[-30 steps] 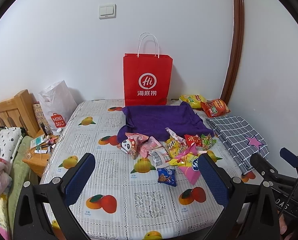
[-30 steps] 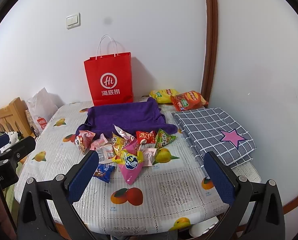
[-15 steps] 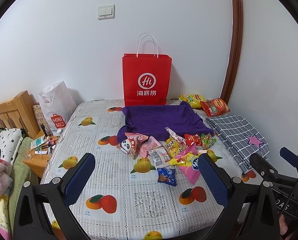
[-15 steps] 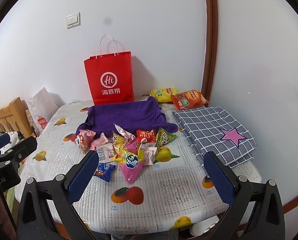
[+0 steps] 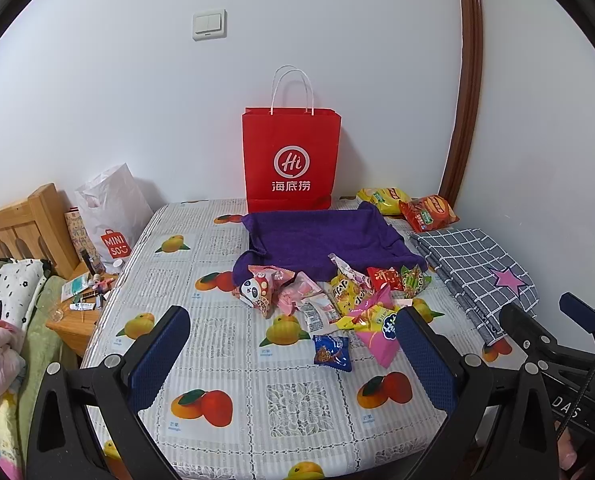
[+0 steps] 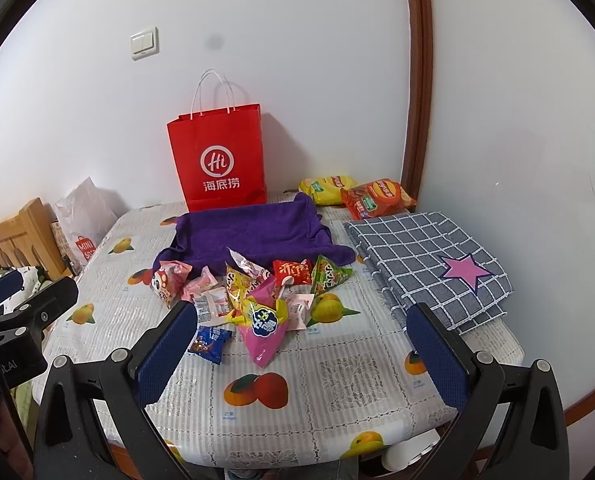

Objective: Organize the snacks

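A heap of small snack packets (image 5: 337, 300) lies mid-table in front of a purple towel (image 5: 321, 240); it also shows in the right wrist view (image 6: 257, 292). A blue packet (image 5: 331, 354) and a pink packet (image 6: 265, 328) lie nearest me. A red paper bag (image 5: 291, 160) stands at the wall. Yellow (image 5: 381, 198) and red (image 5: 427, 212) chip bags lie at the back right. My left gripper (image 5: 293, 344) is open and empty above the table's near side. My right gripper (image 6: 303, 340) is open and empty, likewise short of the heap.
A folded grey checked cloth with a pink star (image 6: 429, 256) lies on the table's right side. The table has a fruit-print cover (image 5: 257, 400). A white shopping bag (image 5: 111, 216), a wooden bed frame (image 5: 17, 224) and a cluttered bedside stand (image 5: 77, 312) are at the left.
Both views have shifted very slightly; the grippers stay open and nothing on the table has moved.
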`<act>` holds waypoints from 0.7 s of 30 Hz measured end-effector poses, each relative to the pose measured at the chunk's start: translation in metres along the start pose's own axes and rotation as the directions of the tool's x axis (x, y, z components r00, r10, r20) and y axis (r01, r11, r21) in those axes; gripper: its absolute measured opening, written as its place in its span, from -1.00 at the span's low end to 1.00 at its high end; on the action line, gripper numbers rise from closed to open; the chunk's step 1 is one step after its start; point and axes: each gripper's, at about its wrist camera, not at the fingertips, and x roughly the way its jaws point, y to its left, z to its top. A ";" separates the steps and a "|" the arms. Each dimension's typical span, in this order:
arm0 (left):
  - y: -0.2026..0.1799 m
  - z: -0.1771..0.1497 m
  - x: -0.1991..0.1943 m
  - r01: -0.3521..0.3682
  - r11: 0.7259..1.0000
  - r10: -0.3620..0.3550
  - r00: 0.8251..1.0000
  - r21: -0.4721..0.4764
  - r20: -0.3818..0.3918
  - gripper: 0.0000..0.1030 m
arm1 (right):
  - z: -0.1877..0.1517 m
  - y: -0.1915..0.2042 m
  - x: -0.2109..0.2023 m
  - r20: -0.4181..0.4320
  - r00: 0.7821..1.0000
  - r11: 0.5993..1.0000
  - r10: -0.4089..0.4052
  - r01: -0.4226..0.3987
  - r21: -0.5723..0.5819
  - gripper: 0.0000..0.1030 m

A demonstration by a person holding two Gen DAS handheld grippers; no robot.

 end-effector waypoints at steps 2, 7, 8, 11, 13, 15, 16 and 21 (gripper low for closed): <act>0.000 0.000 0.000 -0.002 1.000 0.002 1.000 -0.005 0.000 0.99 | 0.000 0.001 0.000 -0.002 1.000 1.000 0.000 0.000 -0.002 1.00; -0.001 0.001 0.001 -0.001 1.000 0.001 1.000 -0.003 -0.001 0.99 | -0.001 0.001 -0.001 -0.002 1.000 1.000 0.000 0.000 -0.001 0.99; -0.002 0.001 0.001 0.000 1.000 0.000 1.000 -0.002 -0.002 0.99 | -0.001 0.001 -0.001 -0.001 1.000 1.000 0.000 0.000 -0.001 1.00; -0.002 0.001 0.001 -0.002 1.000 0.002 1.000 -0.001 -0.001 0.99 | 0.000 0.000 -0.001 -0.001 1.000 1.000 -0.001 0.001 0.001 1.00; -0.002 0.001 0.001 -0.003 1.000 0.003 1.000 -0.002 -0.003 0.99 | -0.001 0.000 -0.002 -0.001 1.000 1.000 0.003 -0.003 0.003 1.00; -0.002 0.000 0.000 -0.002 1.000 0.002 1.000 -0.003 -0.002 0.99 | -0.001 0.000 -0.002 0.000 1.000 1.000 0.003 -0.003 0.002 1.00; -0.002 0.000 0.000 -0.003 1.000 0.003 1.000 -0.005 -0.001 0.99 | -0.001 0.000 -0.002 0.000 1.000 1.000 0.004 -0.004 0.002 1.00; -0.003 0.001 0.000 0.002 1.000 -0.002 1.000 -0.005 -0.001 0.99 | -0.001 0.003 -0.001 -0.005 1.000 1.000 0.001 -0.001 -0.011 1.00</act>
